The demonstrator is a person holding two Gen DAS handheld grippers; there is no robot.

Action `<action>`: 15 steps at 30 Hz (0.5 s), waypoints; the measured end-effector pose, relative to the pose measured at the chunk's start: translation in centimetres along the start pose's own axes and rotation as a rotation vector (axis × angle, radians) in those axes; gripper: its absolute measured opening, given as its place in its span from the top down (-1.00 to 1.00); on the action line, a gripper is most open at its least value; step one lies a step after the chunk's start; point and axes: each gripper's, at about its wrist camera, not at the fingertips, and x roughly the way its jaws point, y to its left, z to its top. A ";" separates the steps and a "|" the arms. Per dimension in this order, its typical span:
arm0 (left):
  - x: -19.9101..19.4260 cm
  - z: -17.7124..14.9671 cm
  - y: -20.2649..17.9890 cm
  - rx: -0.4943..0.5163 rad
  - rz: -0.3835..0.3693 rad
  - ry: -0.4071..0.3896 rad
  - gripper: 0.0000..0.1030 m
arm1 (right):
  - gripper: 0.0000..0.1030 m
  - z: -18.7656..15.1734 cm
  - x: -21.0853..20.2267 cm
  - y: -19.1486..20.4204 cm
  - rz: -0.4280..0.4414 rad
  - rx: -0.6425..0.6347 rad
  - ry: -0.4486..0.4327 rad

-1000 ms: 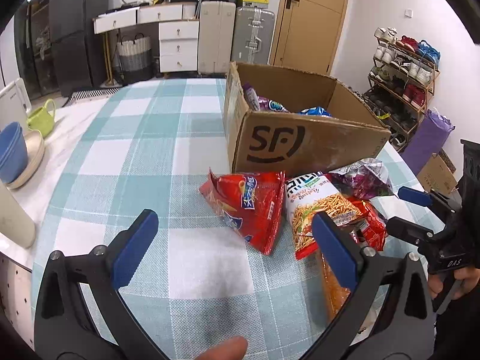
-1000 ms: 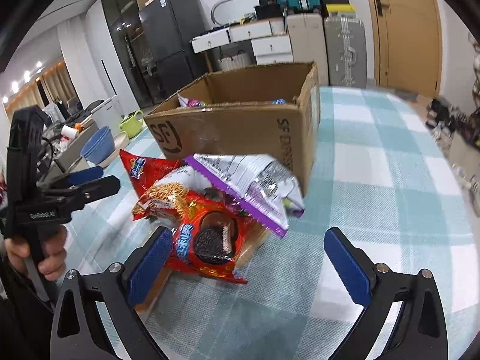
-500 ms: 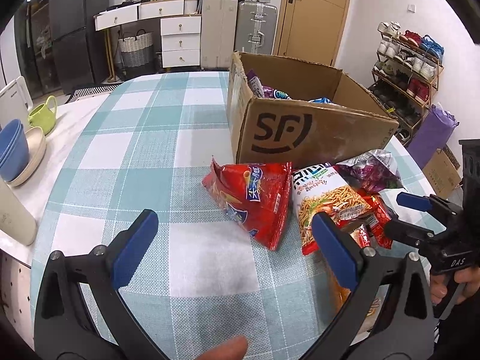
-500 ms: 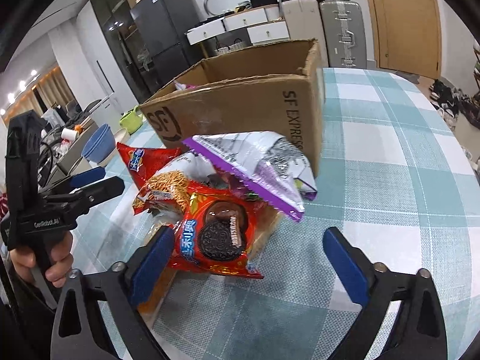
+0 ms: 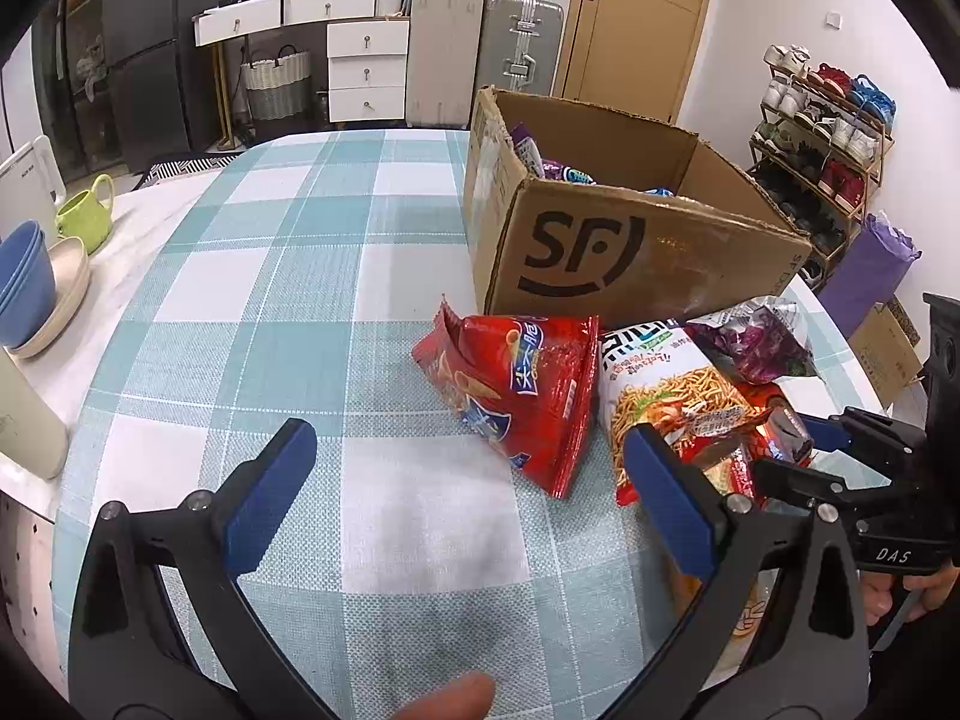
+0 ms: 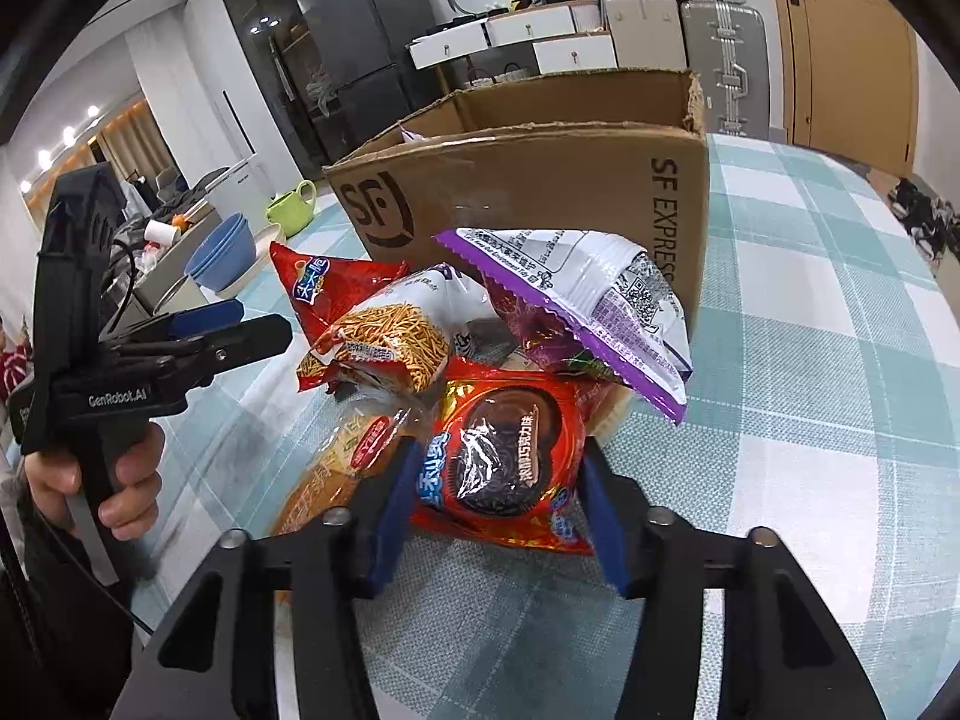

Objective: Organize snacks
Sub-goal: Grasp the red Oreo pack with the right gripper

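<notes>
On my left wrist view, the left gripper (image 5: 468, 492) hangs spread wide over the checked tabletop (image 5: 300, 276), nothing between its blue pads. Ahead lies a red chip bag (image 5: 522, 396), and just beside it a noodle-snack bag (image 5: 666, 390) and a purple packet (image 5: 756, 342), all heaped against the front of the cardboard box (image 5: 630, 252), which already has packets inside. At the right edge I see the right gripper (image 5: 792, 450) reaching into the heap from the side.

On my right wrist view, the right gripper (image 6: 498, 516) is closing, its blue pads on both sides of the red cookie packet (image 6: 504, 456) and pinching it. That packet sits at the front of the heap, partly under the purple packet (image 6: 576, 306). At the left a hand (image 6: 102, 474) holds the left gripper (image 6: 240, 330).
</notes>
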 end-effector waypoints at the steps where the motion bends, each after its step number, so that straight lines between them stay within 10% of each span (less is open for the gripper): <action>1: 0.1 0.0 0.0 0.000 -0.001 0.001 -0.97 | 0.11 -0.1 -0.1 0.0 0.001 -0.004 0.000; 15: -0.4 -0.4 -0.9 0.015 -0.014 0.011 -0.97 | 0.18 -0.5 -2.4 0.1 0.000 -0.008 -0.040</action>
